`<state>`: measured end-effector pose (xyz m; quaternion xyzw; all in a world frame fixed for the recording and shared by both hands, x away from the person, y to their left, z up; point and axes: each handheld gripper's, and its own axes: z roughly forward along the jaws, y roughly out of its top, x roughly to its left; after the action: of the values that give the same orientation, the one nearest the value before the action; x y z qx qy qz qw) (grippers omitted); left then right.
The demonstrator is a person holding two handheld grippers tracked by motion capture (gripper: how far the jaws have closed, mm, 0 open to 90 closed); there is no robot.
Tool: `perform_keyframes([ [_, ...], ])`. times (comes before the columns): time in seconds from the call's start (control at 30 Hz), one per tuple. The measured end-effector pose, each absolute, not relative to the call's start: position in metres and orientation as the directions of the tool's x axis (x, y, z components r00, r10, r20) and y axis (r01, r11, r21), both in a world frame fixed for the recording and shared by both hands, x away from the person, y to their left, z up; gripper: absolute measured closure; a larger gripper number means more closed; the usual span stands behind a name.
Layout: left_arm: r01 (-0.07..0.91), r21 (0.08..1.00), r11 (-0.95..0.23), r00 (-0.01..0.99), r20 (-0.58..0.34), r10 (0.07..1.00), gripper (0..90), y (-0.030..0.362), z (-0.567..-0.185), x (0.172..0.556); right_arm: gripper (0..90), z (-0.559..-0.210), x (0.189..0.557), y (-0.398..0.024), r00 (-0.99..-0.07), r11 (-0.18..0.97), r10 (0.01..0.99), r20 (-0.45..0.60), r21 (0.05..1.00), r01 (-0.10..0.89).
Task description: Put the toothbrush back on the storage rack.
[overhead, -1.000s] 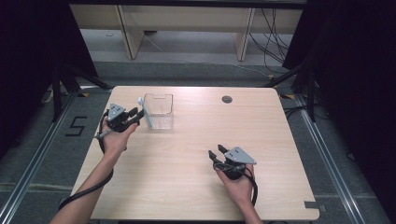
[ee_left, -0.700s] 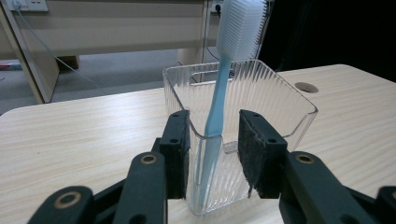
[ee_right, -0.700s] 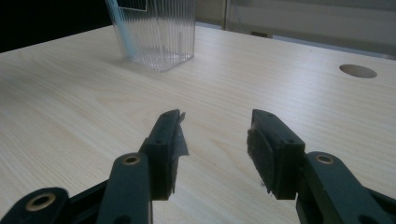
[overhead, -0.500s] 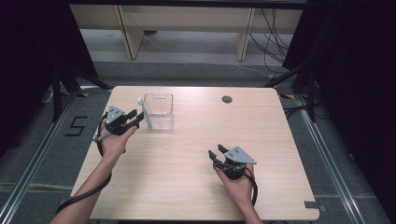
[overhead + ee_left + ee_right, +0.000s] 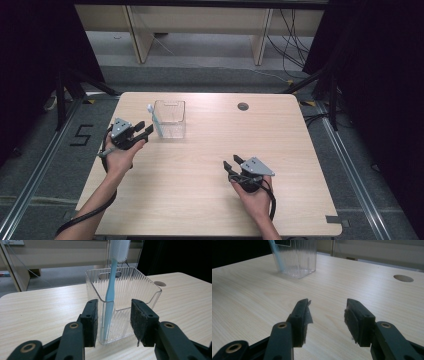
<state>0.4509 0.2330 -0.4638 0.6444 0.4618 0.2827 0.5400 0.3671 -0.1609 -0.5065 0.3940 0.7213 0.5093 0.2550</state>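
**Two grippers, one toothbrush standing in its box**

One light-blue plastic toothbrush (image 5: 110, 293) with white bristles stood upright inside the clear ribbed plastic box (image 5: 170, 119), leaning in the corner nearest the left gripper (image 5: 143, 131). The box sat on the pale wooden counter (image 5: 200, 165), toward its far left part. That gripper's fingers (image 5: 90, 320) had just been opening and stood apart on either side of the box's near corner; the pads pressed on nothing, and the toothbrush handle showed through the wall between them. The right gripper (image 5: 232, 162) rested low over the counter's near right part, well apart from the box, its fingers (image 5: 300, 317) spread with bare wood between them. A small round hole (image 5: 243, 106) lay near the far edge.
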Motion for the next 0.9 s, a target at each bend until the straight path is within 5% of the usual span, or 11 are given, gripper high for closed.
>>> perform_keyframes([
  [0.9,0.292,0.956,-0.04,0.433,-0.095,0.896,43.2,0.245,-0.503,0.392,53.7,-0.506,0.366,-0.162,-0.554,0.18,0.832,0.022,0.934,0.308],
])
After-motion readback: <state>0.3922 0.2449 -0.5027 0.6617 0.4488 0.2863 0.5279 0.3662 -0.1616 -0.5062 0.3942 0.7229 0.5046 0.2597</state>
